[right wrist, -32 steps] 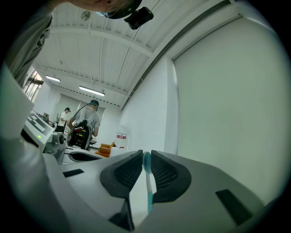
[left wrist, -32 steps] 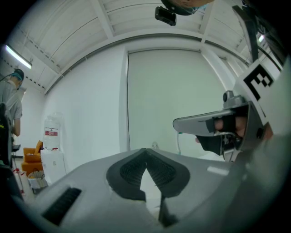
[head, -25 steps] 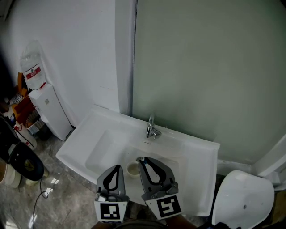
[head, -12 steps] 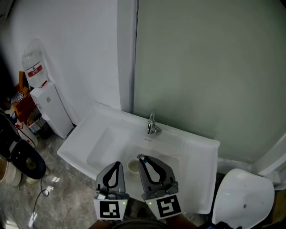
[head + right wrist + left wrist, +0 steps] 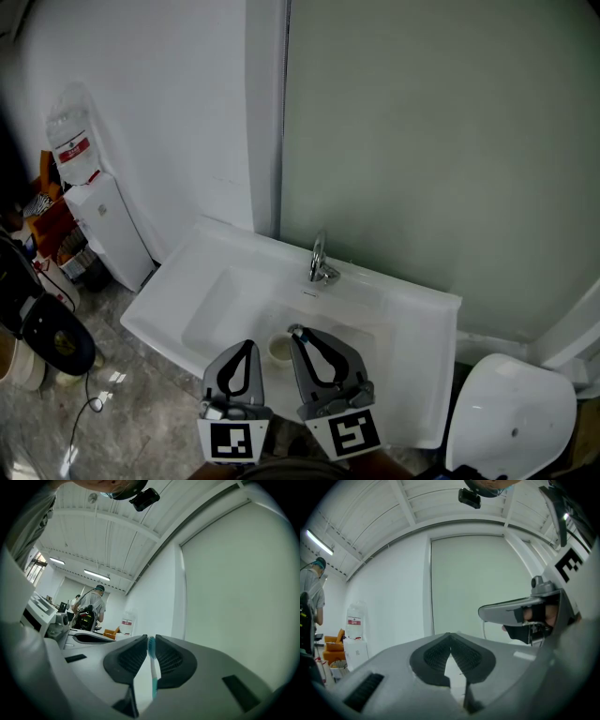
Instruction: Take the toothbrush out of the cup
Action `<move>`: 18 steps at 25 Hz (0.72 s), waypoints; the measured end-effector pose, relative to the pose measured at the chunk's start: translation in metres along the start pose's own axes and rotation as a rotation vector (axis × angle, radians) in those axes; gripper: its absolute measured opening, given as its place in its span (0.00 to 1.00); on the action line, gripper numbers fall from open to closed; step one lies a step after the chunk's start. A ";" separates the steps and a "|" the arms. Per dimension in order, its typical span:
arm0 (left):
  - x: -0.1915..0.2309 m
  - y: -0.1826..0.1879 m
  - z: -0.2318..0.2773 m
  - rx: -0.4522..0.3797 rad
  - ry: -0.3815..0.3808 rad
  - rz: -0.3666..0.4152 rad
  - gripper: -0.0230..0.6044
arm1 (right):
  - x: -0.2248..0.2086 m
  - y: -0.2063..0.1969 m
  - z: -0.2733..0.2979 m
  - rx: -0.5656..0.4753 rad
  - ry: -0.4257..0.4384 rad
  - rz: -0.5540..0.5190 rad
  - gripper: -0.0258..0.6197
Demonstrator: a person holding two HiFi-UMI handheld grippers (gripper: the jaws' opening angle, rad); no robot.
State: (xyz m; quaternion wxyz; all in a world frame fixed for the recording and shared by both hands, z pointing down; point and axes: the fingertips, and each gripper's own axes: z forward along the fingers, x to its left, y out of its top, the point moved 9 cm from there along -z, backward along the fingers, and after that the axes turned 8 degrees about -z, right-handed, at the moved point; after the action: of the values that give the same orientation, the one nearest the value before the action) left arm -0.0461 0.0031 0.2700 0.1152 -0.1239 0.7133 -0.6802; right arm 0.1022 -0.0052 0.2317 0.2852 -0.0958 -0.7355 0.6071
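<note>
A small white cup (image 5: 278, 352) stands in the basin of the white sink (image 5: 216, 291), between my two grippers. In the right gripper view, my right gripper (image 5: 150, 640) is shut on a teal and white toothbrush (image 5: 152, 670), which stands upright between the dark pads. In the head view that gripper (image 5: 296, 334) hovers just right of the cup, and the brush is barely visible at its tips. My left gripper (image 5: 247, 350) sits left of the cup. Its pads (image 5: 436, 656) meet at the tip with nothing between them.
A chrome faucet (image 5: 319, 264) rises at the back of the sink, before a pale green wall panel. A water dispenser (image 5: 89, 211) stands at the far left and a white rounded lid (image 5: 511, 412) at the lower right. A person (image 5: 91, 606) works far off.
</note>
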 end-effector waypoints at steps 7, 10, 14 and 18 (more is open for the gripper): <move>-0.001 -0.002 0.001 -0.002 0.006 -0.014 0.06 | -0.001 -0.002 -0.001 -0.005 -0.003 -0.008 0.13; -0.001 -0.002 0.001 0.001 0.007 -0.013 0.06 | -0.002 -0.002 0.000 -0.006 -0.004 -0.006 0.13; -0.001 -0.001 0.002 -0.001 0.007 -0.010 0.06 | -0.002 -0.001 0.001 -0.002 -0.002 -0.001 0.13; 0.001 0.000 0.004 0.002 0.006 -0.004 0.06 | -0.002 0.000 0.003 -0.002 0.001 -0.006 0.13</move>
State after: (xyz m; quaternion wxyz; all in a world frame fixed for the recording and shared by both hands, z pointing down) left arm -0.0458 -0.0006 0.2699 0.1118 -0.1235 0.7127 -0.6814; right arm 0.1026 -0.0091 0.2310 0.2875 -0.0940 -0.7361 0.6056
